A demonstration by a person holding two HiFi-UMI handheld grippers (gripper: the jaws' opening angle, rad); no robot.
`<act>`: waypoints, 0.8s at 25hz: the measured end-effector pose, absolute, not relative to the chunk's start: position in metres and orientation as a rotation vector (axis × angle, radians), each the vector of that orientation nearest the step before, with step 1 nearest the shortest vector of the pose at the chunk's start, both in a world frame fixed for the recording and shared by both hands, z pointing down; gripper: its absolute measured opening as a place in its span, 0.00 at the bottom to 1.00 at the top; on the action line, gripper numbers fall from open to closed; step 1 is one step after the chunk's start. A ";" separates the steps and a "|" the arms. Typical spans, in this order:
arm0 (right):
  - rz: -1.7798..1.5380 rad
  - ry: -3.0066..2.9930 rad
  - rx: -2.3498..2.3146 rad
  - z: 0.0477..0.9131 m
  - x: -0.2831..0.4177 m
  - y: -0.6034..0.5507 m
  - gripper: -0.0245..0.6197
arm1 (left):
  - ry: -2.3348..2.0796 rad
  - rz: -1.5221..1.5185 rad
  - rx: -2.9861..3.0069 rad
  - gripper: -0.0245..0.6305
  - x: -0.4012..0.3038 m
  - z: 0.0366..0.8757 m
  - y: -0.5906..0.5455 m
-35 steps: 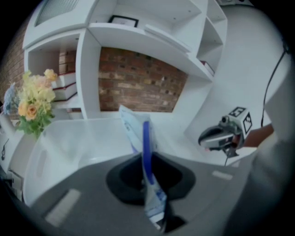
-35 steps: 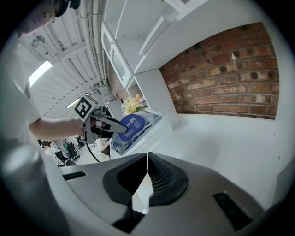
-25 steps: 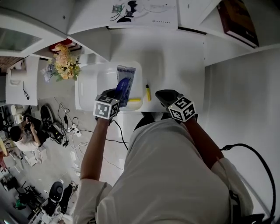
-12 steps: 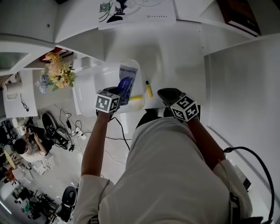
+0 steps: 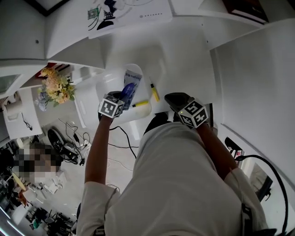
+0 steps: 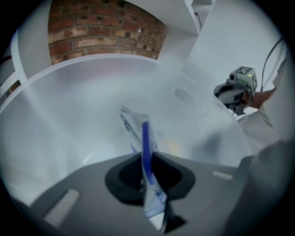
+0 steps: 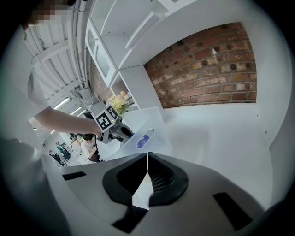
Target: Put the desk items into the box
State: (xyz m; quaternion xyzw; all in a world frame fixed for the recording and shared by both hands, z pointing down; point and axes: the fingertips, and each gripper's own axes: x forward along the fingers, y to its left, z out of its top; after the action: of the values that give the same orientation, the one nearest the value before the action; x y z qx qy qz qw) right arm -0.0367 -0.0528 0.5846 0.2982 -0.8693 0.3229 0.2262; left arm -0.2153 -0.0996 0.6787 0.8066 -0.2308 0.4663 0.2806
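Packet: flat blue-and-white plastic packet (image 6: 136, 131), clamped edge-on between the left jaws, far end poking out past the tips; in the head view it sits over the right part of the box.
Packet contact: can't tell if its far end touches the box floor.
Box: white translucent plastic box (image 5: 109, 82), open top, at the left end of the desk; its pale inner wall fills the left gripper view behind the packet.
Left gripper: left gripper (image 6: 144, 161) angled steeply down into the box mouth, jaws pinched tight on the packet; marker cube faces up in the head view.
Right gripper: right gripper (image 7: 147, 157) jaws pressed together, tips meeting, nothing between them; it hangs above the desk's front edge, well right of the box, aimed toward the box and left gripper.
Yellow marker: short yellow marker with dark cap (image 5: 154, 93) lying on the desk just right of the box, apart from both grippers.
Second yellow pen: thin yellow pen (image 5: 140, 103) at the box's near right corner; can't tell if inside or on the rim.
Desk: white desk top (image 5: 184, 60), bare between marker and side wall.
Surroundings: bunch of yellow and pale artificial flowers (image 5: 56, 87) left of the box; red brick wall (image 7: 207, 64) behind the desk; white printed sheet (image 5: 129, 11) on the shelf above.
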 end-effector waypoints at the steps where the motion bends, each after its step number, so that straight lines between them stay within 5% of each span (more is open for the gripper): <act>1: 0.892 -2.392 0.830 0.585 -0.035 -0.052 0.04 | -0.612 1.253 2.166 0.10 -0.216 0.682 -0.099; 11: 0.908 -2.350 0.874 0.592 -0.028 -0.047 0.04 | -0.539 1.323 2.158 0.10 -0.220 0.716 -0.099; 14: 0.912 -2.347 0.881 0.593 -0.027 -0.048 0.04 | -0.565 1.296 2.174 0.25 -0.220 0.714 -0.103; 20: 0.902 -2.360 0.865 0.592 -0.034 -0.051 0.04 | -0.594 1.297 2.214 0.26 -0.221 0.700 -0.107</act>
State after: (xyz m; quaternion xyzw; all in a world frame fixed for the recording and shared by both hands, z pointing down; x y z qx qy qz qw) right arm -0.0338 -0.0512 0.5920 0.3150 -0.8593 0.3284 0.2334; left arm -0.2214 -0.1068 0.7002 0.8136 -0.2184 0.4767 0.2513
